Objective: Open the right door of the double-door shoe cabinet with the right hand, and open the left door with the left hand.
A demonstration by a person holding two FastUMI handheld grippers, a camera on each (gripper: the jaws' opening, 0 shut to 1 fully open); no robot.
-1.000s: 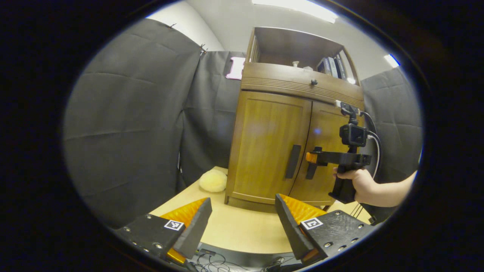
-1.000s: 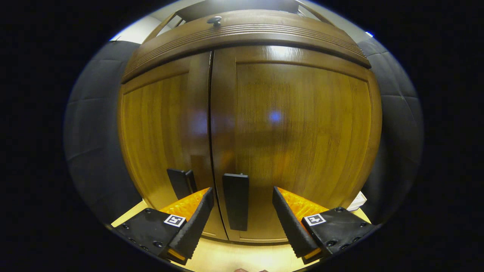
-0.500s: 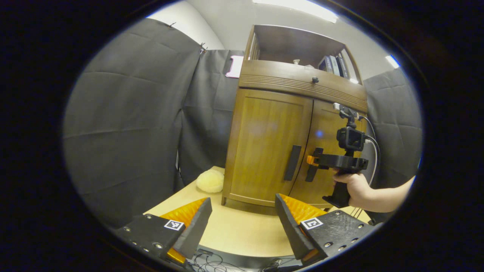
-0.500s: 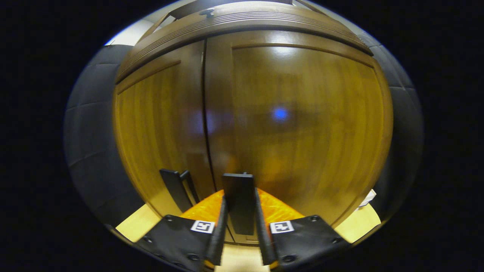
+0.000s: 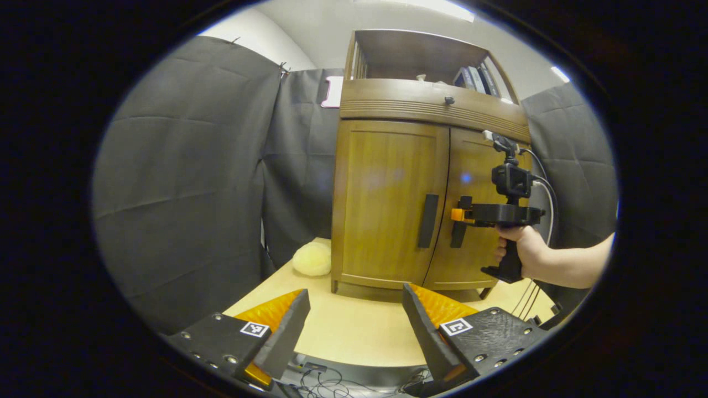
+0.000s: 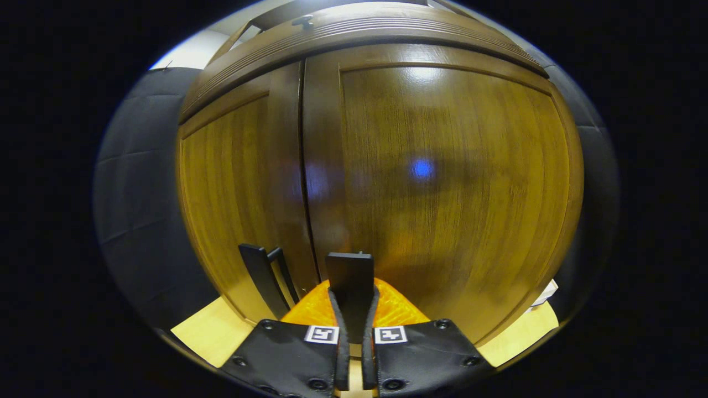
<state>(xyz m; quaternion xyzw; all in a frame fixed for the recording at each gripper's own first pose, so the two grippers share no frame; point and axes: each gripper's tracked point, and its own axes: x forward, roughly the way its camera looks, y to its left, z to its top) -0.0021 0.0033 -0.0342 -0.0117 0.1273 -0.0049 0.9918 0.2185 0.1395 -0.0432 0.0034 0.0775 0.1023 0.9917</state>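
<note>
Shoe cabinet [image 5: 420,182]: wooden, two doors, standing on a pale table [image 5: 354,337] against the dark cloth booth wall [image 5: 182,182]. An open shelf on top holds a few books [image 5: 473,80]; below it runs a drawer front with a small knob [image 5: 449,100].

Right door [image 6: 442,188]: appears shut or very nearly so. Left door [image 5: 387,199]: shut.

Right gripper [image 6: 353,331]: held level at handle height by a hand [image 5: 522,249], forearm reaching in from the right side of the left gripper view. Fingers closed tight on the right door handle [image 6: 350,287], a dark upright bar, one finger pressing each side of it.

Left gripper [image 5: 354,331]: well back from the cabinet, low over the table's near edge, pointing toward the doors. Fingers spread wide, gripping nothing.

Left door handle [image 5: 427,220]: dark upright bar just beside the centre seam, untouched.

Pale fluffy object [image 5: 312,258]: on the table by the cabinet's left foot.

Cables [image 5: 332,381]: loose below the table's near edge.
</note>
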